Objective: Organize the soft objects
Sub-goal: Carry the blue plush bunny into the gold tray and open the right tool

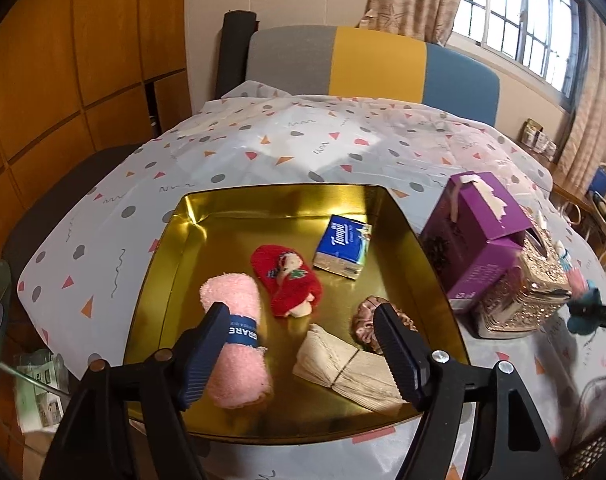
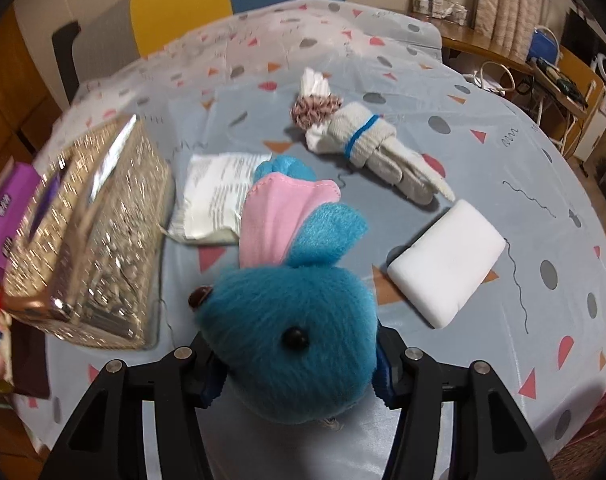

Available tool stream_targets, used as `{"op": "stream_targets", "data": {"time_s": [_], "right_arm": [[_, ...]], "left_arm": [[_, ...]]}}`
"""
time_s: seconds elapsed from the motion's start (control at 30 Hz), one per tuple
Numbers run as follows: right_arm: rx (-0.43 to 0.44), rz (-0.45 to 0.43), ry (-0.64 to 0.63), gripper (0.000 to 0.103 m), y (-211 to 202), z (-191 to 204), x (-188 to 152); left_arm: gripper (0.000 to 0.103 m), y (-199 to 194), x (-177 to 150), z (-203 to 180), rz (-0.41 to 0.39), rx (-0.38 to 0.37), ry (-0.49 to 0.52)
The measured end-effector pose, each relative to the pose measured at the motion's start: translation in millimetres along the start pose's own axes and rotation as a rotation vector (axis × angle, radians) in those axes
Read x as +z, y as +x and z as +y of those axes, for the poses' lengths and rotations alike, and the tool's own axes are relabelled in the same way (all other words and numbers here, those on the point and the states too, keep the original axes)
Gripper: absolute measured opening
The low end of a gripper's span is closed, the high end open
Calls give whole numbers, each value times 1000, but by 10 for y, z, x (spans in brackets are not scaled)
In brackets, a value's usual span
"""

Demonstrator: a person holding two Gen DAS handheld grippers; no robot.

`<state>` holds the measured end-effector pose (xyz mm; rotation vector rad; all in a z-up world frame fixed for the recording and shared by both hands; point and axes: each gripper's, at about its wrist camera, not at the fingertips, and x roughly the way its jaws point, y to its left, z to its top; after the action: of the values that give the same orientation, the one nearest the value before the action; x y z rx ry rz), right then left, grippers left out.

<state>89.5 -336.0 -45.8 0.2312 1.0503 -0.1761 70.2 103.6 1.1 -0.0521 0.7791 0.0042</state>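
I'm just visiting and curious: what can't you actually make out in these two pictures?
- Plush body: right wrist view, the blue plush toy's lower part sits hidden between the right gripper fingers.
- Glitter box: right wrist view, blurred.
- Pink towel label: left wrist view, partly behind a finger.

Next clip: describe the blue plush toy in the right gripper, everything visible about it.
The blue plush toy is a fuzzy animal with turquoise fur, two dark bead eyes and long ears, blue outside and lined in pink fabric, pointing away from the camera. The right gripper holds it by the round head, jaws pressed in on both sides. It is lifted over the patterned tablecloth; its body below the head is hidden. In the left wrist view it appears only as a small blue shape at the right edge.
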Motion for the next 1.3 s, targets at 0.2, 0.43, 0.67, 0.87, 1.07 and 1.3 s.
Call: {"op": "stream_targets", "data": {"time_s": [0.2,0.43,0.67,0.87,1.07,1.3], "right_arm": [[61,-32,110,57,-128,-169,98],[73,-122,50,57,-401,139,521],[149,-251,-90,57,-802,834,929],[299,-299,-268,57,-1083,1638,942],[452,-215,-463,57,-1087,2456,578],[510,-33,-616,57,-635,3276,67]], "left_arm": [[75,-33,-24,-48,-3,-20,17],[76,-48,-55,-31,-9,-26,11],[76,-42,-81,19,0,-31,-3],[76,-4,-115,95,13,-28,-19],[76,-7,-127,310,11,-2,-65],[76,14,-157,671,18,47,-149]]}}
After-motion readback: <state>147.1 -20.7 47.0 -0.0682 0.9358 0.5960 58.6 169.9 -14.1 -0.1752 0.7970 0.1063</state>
